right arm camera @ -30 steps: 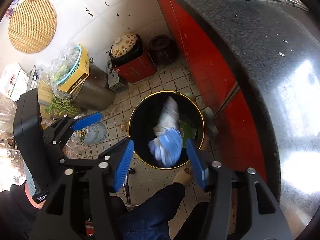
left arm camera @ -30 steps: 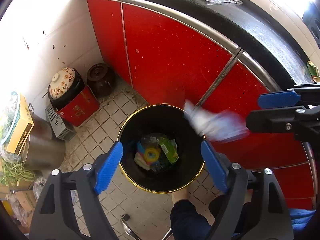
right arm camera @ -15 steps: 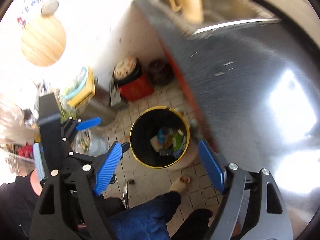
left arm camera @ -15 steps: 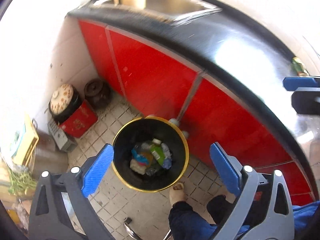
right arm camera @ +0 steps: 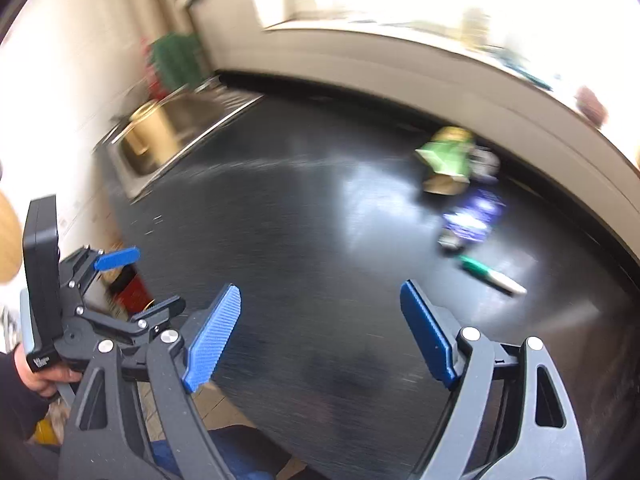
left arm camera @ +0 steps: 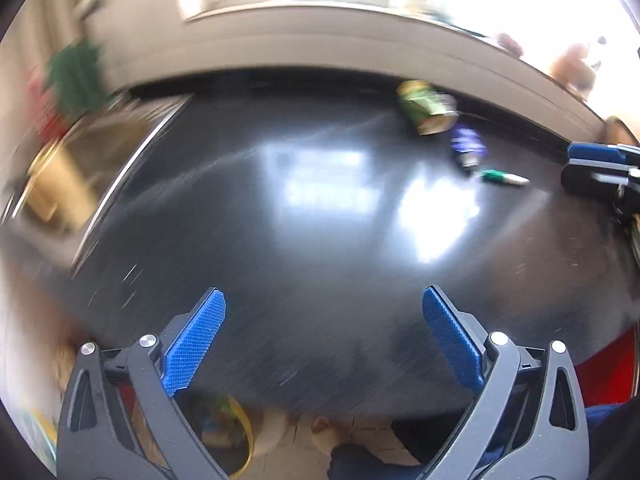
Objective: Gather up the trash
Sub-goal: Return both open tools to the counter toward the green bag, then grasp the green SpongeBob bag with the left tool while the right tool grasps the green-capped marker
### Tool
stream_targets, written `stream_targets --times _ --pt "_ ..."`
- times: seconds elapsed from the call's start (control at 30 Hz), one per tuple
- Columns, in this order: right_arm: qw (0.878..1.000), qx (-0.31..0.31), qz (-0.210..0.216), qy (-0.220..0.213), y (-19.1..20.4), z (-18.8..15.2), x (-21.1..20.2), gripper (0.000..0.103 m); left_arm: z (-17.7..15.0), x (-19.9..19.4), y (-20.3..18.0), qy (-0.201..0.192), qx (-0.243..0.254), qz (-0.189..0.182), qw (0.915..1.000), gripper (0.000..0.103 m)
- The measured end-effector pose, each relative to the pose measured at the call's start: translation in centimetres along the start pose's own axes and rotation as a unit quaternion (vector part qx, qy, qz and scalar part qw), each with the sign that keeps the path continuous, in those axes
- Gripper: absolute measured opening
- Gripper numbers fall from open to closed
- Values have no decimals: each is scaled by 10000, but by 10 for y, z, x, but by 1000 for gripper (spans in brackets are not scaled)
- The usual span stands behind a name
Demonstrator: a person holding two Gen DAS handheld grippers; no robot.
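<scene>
Both views are blurred by motion. On the black counter (left arm camera: 304,208) lie a green crumpled carton (left arm camera: 426,108), a purple wrapper (left arm camera: 466,146) and a green-and-white pen (left arm camera: 504,178), all at the far right. They also show in the right wrist view: the carton (right arm camera: 448,160), the wrapper (right arm camera: 468,222), the pen (right arm camera: 490,274). My left gripper (left arm camera: 324,344) is open and empty over the counter's near edge. My right gripper (right arm camera: 320,334) is open and empty, nearer the trash. The black bin with a yellow rim (left arm camera: 236,436) shows on the floor below the counter.
A steel sink (right arm camera: 176,136) with a tan pitcher (right arm camera: 150,132) sits at the counter's left end. A light wall and bright window sill (right arm camera: 400,52) run behind the counter. Red cabinet fronts (left arm camera: 604,372) are under it.
The blue-white trash dropped from the right gripper into the bin. Both grippers then swung up from the bin to face the counter top, both open.
</scene>
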State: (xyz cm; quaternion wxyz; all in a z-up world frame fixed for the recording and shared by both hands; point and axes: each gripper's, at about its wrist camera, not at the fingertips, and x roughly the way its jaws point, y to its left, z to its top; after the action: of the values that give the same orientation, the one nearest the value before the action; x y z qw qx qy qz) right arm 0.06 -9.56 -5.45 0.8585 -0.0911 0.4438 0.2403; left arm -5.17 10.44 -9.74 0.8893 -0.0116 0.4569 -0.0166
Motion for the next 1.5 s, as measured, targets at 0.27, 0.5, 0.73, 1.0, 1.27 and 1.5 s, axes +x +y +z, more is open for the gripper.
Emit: stream_targets --times 0.27,0.5,0.73,1.0,1.27,1.5 --pt "9986 487 -213 -79 -95 -34 -21 80 47 27 -102 85 894 -492 9947 96" --pt "9974 708 -109 32 -134 -41 -5 80 79 55 -132 254 1059 -562 9925 96" --pt "9982 534 46 273 -160 -31 33 80 132 108 -141 439 871 -568 9936 96" --pt "9969 262 221 710 -180 -25 101 80 201 198 -153 746 787 -514 9928 96" --pt "9936 -338 302 1035 -189 -15 155 78 232 267 -154 918 931 -385 9907 96" --pt "9901 -1108 251 823 -180 -8 164 54 237 284 -157 835 1130 -500 9888 84"
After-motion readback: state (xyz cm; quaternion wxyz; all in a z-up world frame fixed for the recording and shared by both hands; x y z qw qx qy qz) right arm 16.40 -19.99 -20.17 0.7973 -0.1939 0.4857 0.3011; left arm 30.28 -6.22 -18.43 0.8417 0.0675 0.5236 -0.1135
